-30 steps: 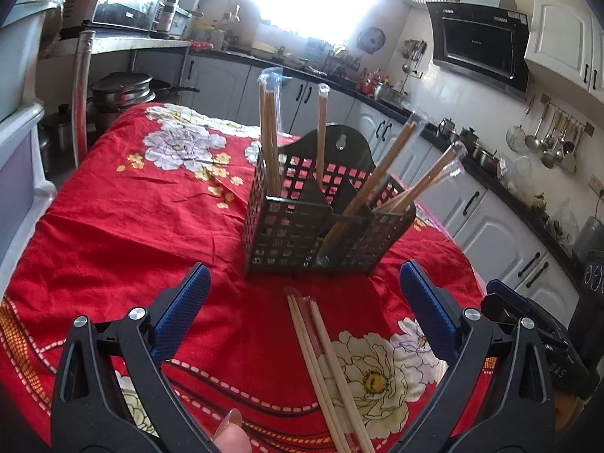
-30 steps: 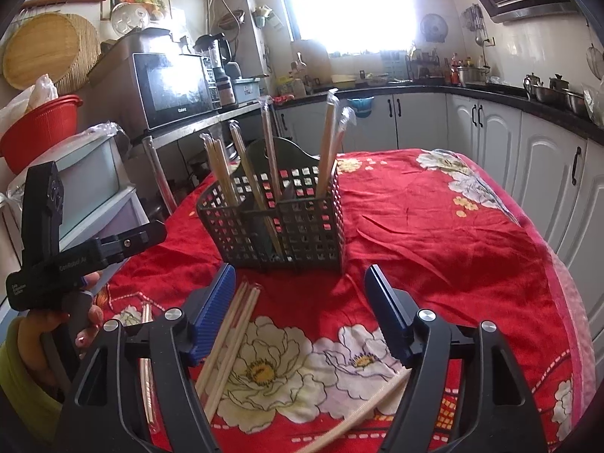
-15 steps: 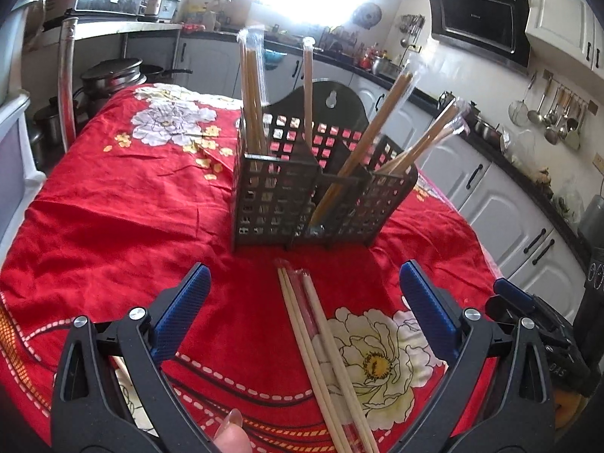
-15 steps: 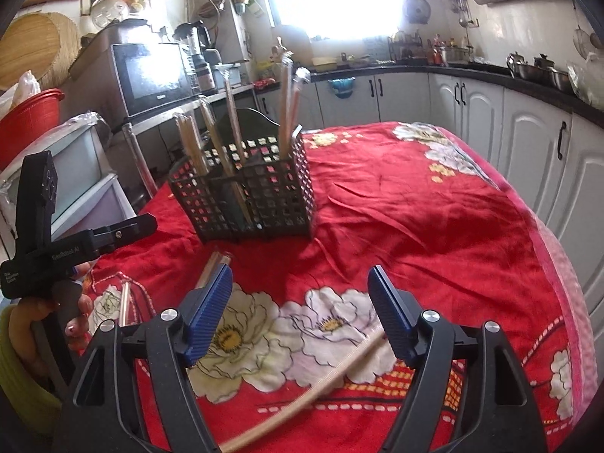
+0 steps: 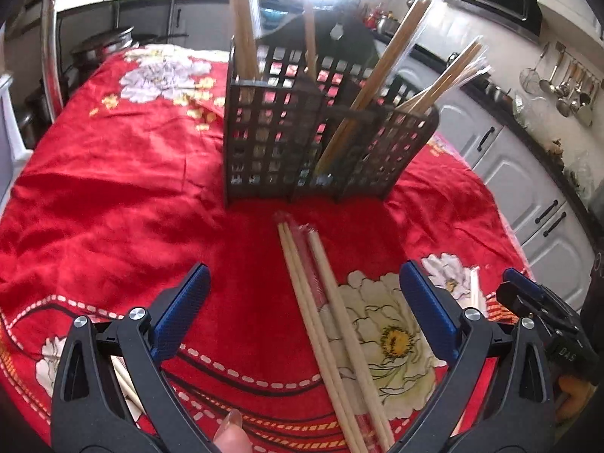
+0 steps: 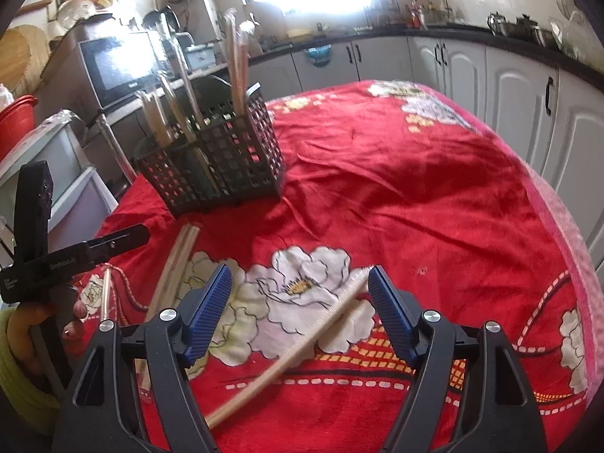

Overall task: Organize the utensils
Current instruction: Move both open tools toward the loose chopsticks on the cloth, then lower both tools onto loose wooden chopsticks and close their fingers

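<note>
A dark grid utensil basket stands on the red flowered tablecloth with several wrapped chopstick pairs upright in it; it also shows in the right wrist view. A bundle of wrapped chopsticks lies in front of it, between the fingers of my open, empty left gripper. My right gripper is open and empty, low over a single wrapped chopstick pair that lies diagonally between its fingers. The bundle also shows in the right wrist view.
Another wrapped pair lies near the left gripper's body. The table edge drops off at the right. White kitchen cabinets line the walls, and a microwave stands on a shelf behind the basket.
Both grippers have moved lower toward the cloth. The right gripper has swung right, away from the basket, and now straddles the single pair. The left gripper has closed in on the bundle.
</note>
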Motion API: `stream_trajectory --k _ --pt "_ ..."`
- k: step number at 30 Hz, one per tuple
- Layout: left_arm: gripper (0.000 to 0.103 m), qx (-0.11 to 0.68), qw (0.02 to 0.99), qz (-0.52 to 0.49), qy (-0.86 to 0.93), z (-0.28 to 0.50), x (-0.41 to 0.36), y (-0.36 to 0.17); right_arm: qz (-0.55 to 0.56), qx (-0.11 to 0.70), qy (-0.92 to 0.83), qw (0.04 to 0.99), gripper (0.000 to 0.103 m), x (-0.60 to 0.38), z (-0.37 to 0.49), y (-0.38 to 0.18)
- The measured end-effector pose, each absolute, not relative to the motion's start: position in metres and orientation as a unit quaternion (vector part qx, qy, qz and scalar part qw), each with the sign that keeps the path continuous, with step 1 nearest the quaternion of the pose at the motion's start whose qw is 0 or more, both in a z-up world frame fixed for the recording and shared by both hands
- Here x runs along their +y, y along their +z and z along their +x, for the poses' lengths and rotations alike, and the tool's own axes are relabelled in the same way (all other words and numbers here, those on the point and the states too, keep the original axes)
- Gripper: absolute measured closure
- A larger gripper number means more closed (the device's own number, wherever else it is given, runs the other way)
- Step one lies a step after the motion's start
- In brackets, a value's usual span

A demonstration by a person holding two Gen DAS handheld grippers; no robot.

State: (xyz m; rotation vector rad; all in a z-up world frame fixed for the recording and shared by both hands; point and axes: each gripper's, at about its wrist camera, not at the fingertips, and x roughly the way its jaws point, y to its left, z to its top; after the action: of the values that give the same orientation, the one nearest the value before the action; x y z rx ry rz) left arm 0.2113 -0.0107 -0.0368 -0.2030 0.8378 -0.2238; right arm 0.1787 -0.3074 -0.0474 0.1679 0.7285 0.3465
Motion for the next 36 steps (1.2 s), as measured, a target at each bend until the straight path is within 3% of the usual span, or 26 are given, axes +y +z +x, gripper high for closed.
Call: stream_trajectory --k 6,11,13,17,22,28,33,36 --pt "0.015 0.426 0.892 -0.111 -0.105 0.220 -0.006 -0.049 0.096 0.376 0.168 0.906 0.031 -0.311 0.185 -0.059" --pt "0.056 0.453 0.875 -0.129 -0.108 0.236 -0.003 -0.060 0.104 0.393 0.167 0.898 0.031 -0.312 0.189 -0.066" --pt "0.063 0.464 0.867 -0.142 -0.110 0.242 -0.001 -0.064 0.109 0.400 0.166 0.895 0.031 -0.314 0.191 -0.068" --pt "0.070 0.473 0.862 -0.151 -0.103 0.253 0.004 -0.067 0.123 0.417 0.167 0.885 0.031 -0.315 0.197 -0.074" --pt "0.071 0.479 0.858 -0.155 -0.099 0.262 0.007 -0.068 0.128 0.430 0.163 0.879 0.040 -0.314 0.206 -0.080" --pt "0.075 0.480 0.860 -0.148 -0.090 0.275 0.005 -0.069 0.133 0.434 0.163 0.876 0.043 -0.310 0.216 -0.082" --pt "0.079 0.477 0.862 -0.150 -0.080 0.282 0.006 -0.070 0.144 0.435 0.160 0.874 0.057 -0.314 0.221 -0.084" --pt "0.083 0.475 0.864 -0.146 -0.076 0.284 0.007 -0.070 0.145 0.436 0.156 0.874 0.076 -0.314 0.223 -0.085"
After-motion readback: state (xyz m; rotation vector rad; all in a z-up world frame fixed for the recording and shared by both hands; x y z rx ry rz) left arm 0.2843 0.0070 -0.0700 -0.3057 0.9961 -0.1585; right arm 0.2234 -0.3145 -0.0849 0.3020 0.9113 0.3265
